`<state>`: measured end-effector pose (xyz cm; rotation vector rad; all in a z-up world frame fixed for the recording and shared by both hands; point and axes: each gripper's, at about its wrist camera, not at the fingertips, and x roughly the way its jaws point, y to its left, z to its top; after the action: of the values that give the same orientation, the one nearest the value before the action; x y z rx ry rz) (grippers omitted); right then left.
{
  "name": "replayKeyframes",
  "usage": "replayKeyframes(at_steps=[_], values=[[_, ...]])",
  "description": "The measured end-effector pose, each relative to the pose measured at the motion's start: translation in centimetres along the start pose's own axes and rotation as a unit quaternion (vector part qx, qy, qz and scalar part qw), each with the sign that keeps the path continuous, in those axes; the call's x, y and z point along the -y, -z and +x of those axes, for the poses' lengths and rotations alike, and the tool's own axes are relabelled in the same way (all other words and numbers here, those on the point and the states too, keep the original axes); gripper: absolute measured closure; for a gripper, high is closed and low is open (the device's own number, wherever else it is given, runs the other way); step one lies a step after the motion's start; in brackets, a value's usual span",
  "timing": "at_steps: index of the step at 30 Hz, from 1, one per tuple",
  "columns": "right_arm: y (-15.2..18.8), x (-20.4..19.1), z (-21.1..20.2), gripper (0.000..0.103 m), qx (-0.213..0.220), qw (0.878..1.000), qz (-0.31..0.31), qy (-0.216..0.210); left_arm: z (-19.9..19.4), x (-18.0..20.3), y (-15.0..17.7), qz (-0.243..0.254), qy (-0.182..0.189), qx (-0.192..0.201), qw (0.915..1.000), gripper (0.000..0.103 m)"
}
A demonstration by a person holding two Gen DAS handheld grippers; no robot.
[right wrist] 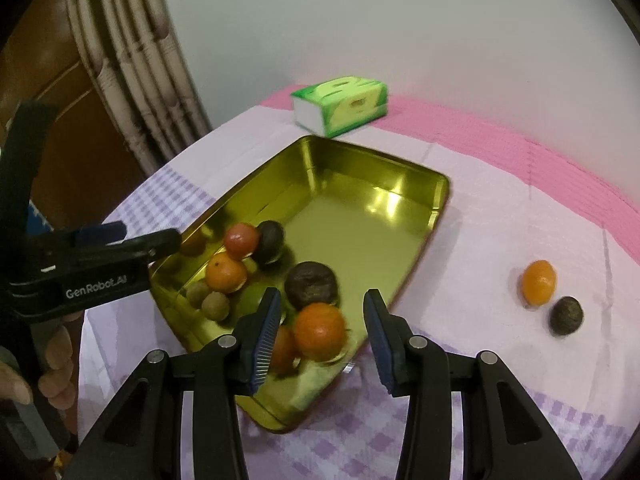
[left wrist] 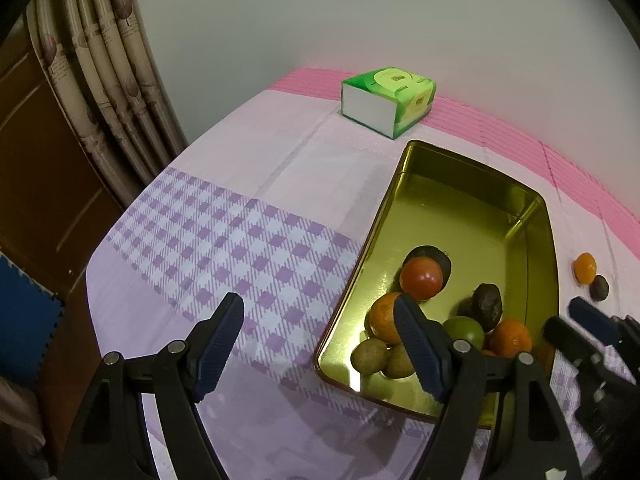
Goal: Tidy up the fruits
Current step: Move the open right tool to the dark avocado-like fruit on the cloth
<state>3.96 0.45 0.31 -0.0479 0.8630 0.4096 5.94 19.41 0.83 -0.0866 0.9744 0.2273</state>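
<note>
I held my right tool (right wrist: pixel 320 338) spread and empty above the tray (right wrist: pixel 400 200), an orange (right wrist: pixel 319 331) lying below, two fruits waiting right.

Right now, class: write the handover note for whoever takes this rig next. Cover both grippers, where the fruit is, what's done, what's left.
Left gripper: open, empty, over the checked cloth beside the gold tray.
Right gripper: fingers apart, nothing gripped, above the tray's near corner.
Done: most of the fruit sits in the tray's near end, including oranges, a red fruit, dark fruits, small green-brown ones and a green one.
Left: one orange and one dark fruit lie on the cloth right of the tray; put both in.
</note>
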Motion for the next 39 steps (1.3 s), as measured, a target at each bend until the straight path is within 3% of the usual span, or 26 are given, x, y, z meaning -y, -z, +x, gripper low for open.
replayKeyframes(at_steps=[8, 19, 22, 39], values=[[0.9, 6.1, -1.5, 0.059, 0.006, 0.997, 0.059, 0.058, 0.1, 0.0, 0.1, -0.002, -0.005, -0.001, 1.0000, 0.029], [3.6, 14.8, -3.0, 0.058, 0.001, 0.982, 0.127, 0.138, 0.4, 0.0, 0.4, 0.005, -0.009, 0.001, 0.9999, 0.029], [3.8, 15.9, -2.5, 0.051, -0.002, 0.980, 0.128, 0.150, 0.5, 0.1, 0.5, 0.007, -0.009, 0.001, 0.9999, 0.029], [3.1, 17.9, 1.1, 0.051, -0.014, 0.979, 0.115, 0.166, 1.5, 0.8, 0.7, 0.024, -0.024, 0.002, 0.9994, 0.029]])
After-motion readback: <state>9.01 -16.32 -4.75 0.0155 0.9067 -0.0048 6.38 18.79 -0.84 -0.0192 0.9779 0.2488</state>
